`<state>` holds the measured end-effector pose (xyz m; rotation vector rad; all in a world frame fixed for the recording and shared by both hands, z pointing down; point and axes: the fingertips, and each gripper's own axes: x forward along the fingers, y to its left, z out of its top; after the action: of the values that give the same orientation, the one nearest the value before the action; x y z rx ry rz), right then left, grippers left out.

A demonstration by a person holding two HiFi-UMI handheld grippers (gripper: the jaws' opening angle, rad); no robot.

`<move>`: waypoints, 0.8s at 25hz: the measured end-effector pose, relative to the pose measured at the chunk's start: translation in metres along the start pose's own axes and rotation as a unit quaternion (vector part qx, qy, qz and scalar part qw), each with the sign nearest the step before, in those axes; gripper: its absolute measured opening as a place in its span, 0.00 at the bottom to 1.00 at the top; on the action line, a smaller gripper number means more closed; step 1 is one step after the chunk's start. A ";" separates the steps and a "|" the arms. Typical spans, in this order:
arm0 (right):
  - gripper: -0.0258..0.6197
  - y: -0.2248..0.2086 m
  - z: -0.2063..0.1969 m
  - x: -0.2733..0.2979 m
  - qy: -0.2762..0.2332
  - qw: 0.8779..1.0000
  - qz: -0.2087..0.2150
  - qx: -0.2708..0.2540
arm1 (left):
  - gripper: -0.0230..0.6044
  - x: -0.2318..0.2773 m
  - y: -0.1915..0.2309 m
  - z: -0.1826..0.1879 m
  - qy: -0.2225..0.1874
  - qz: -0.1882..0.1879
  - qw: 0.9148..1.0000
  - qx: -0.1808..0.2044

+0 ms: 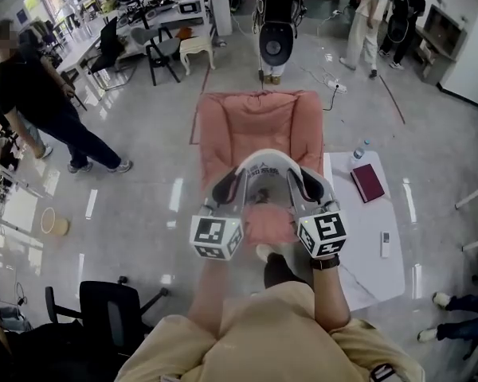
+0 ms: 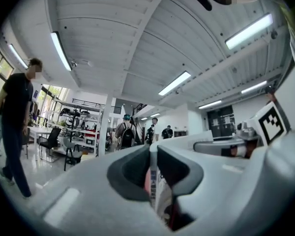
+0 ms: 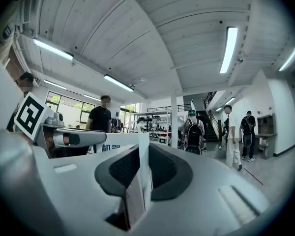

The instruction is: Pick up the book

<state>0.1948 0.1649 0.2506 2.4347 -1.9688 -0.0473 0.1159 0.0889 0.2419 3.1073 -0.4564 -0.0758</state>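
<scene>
Head view: the left gripper (image 1: 225,185) and the right gripper (image 1: 306,185) are each clamped on one end of a thin white soft-cover book (image 1: 267,164). The book bows upward in an arch between them, clear of the pink upholstered armchair (image 1: 255,118) below and beyond both sets of jaws. To the right of the right gripper, well apart, a white low table (image 1: 374,269) carries a dark red hardback book (image 1: 367,182), a clear plastic bottle (image 1: 358,151) and a small white remote (image 1: 385,244); none is touched. Left gripper view: the jaws stand nearly together, with the book's white edge (image 2: 160,193), printed in pink and blue, pinched between the pads; the hold appears deep, near the jaw roots. Right gripper view: the jaws are likewise closed on a thin white leaf of the book (image 3: 137,191), the rest of which runs off to this gripper's left toward the other gripper. Assessment: the lift looks essentially achieved. To finish it well, both grips should hold firm and the grippers should keep the same spacing and level. Drawing closer would deepen the bow and risk a crease; pulling apart would strain the pinched pages or tear them free.
</scene>
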 end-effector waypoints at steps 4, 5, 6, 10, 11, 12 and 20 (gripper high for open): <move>0.13 0.013 0.016 -0.003 -0.012 1.000 -0.002 -0.001 | 0.11 -0.012 0.004 0.018 -0.015 0.002 1.000 0.005; 0.13 0.015 0.016 -0.004 -0.012 1.000 -0.002 -0.001 | 0.11 -0.014 0.004 0.019 -0.018 0.003 1.000 0.005; 0.13 0.016 0.016 -0.006 -0.012 1.000 -0.002 -0.001 | 0.11 -0.016 0.002 0.019 -0.020 0.003 1.000 0.003; 0.13 0.015 0.018 -0.013 -0.012 1.000 -0.004 -0.001 | 0.11 -0.018 -0.003 0.022 -0.023 0.003 1.000 0.000; 0.13 0.014 0.019 -0.014 -0.012 1.000 -0.005 0.000 | 0.11 -0.018 -0.005 0.023 -0.023 0.003 1.000 0.000; 0.12 0.013 0.019 -0.016 -0.013 1.000 -0.005 0.000 | 0.11 -0.018 -0.007 0.024 -0.025 0.004 1.000 0.001; 0.13 0.023 0.001 -0.024 0.007 1.000 -0.016 -0.002 | 0.11 -0.030 -0.010 0.005 -0.016 -0.006 1.000 -0.015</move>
<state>0.1679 0.1833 0.2511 2.4578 -1.9223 -0.0345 0.0894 0.1074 0.2383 3.0829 -0.4343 -0.1310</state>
